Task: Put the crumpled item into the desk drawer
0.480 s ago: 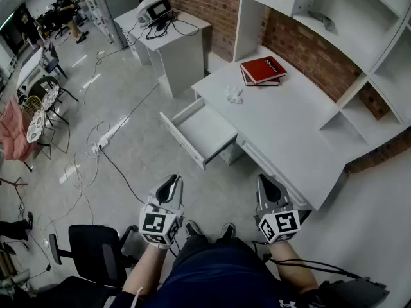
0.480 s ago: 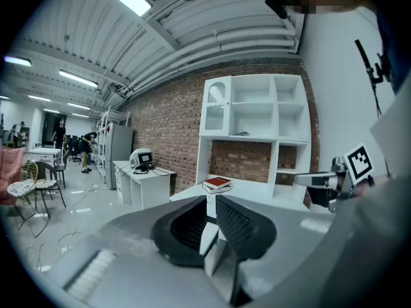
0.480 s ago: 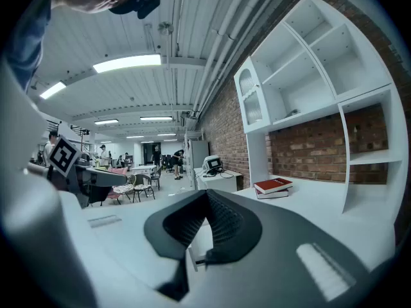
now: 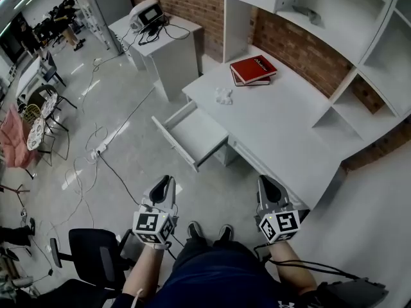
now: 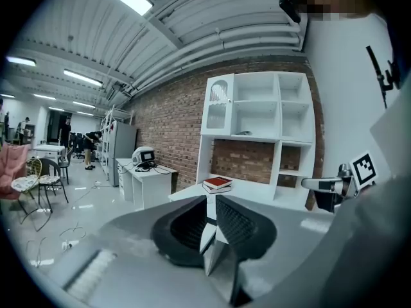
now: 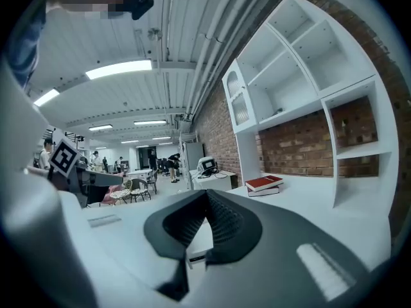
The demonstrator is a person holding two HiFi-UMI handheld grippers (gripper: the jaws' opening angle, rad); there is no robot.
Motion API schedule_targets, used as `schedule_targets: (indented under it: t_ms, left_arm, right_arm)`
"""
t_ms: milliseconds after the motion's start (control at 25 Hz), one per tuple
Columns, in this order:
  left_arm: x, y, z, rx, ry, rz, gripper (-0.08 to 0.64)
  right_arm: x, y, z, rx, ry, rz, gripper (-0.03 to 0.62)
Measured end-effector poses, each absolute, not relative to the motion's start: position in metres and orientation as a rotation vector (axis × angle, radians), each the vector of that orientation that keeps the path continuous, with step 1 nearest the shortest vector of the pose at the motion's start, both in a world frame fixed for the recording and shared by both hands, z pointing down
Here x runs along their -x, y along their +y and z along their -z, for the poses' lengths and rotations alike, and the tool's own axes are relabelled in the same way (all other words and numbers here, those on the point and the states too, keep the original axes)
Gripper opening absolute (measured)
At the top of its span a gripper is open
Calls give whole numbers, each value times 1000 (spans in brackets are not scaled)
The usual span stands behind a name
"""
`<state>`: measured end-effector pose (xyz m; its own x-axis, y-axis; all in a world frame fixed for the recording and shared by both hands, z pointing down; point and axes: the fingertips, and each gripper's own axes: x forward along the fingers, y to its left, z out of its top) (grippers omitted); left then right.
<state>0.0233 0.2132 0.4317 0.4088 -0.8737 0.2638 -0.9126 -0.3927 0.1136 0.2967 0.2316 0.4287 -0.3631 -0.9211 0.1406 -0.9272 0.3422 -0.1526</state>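
White tabletop (image 4: 282, 127) carries the crumpled item (image 4: 223, 95) near its drawer-side edge, by the far corner, beside the red books (image 4: 254, 68); the drawer (image 4: 192, 135) stands open. Clenched and empty, the left tool (image 4: 163, 185) and the right tool (image 4: 266, 186) hang well apart from it. The approach seems not begun: next, one tool must open and reach the item

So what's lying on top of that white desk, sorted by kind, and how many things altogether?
books: 2, stacked, the red one on top
crumpled white item: 1
Total: 3
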Motion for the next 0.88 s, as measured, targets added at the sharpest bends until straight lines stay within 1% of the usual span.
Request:
schedule_targets:
  t_ms: [480, 880]
  left_arm:
    - [-35, 223, -429, -2420, -1615, -221, 48]
    - [3, 177, -441, -2384, -1631, -214, 49]
  right_arm:
    - [-311, 216, -416, -1707, -2584, -237, 2]
    - [-282, 169, -427, -1678, -2548, -238, 3]
